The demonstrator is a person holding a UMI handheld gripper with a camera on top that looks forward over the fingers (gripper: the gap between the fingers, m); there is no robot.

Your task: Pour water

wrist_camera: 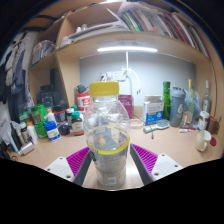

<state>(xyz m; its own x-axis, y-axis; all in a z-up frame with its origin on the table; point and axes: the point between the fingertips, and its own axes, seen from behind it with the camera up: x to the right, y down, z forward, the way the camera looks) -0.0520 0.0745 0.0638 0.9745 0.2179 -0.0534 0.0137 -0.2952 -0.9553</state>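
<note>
Between the two fingers, dead centre: clear plastic bottle [107, 140], upright, yellow cap on top, water inside, a yellowish band around its lower body. Gripper [108, 163] closed on that bottle, purple pads [146, 157] pressing against its sides left and right, no gap visible at either side. Bottle base hidden below the fingers, so unclear whether resting on the wooden desk [170, 143] or lifted off it.

Beyond the bottle, well apart from it: cluttered row of containers along the back of the desk. Left of the bottle, a small bottle with a blue label [51, 126] and a red-capped jar [84, 99] among several others too small to identify. Right of it, a white tub [153, 108], a green bottle [167, 100] and a tall clear bottle [192, 103]. Near the desk's right end, a white cup [204, 139]. Above everything, a wooden shelf [120, 30] packed with books, lit strip lamp [127, 49] underneath.
</note>
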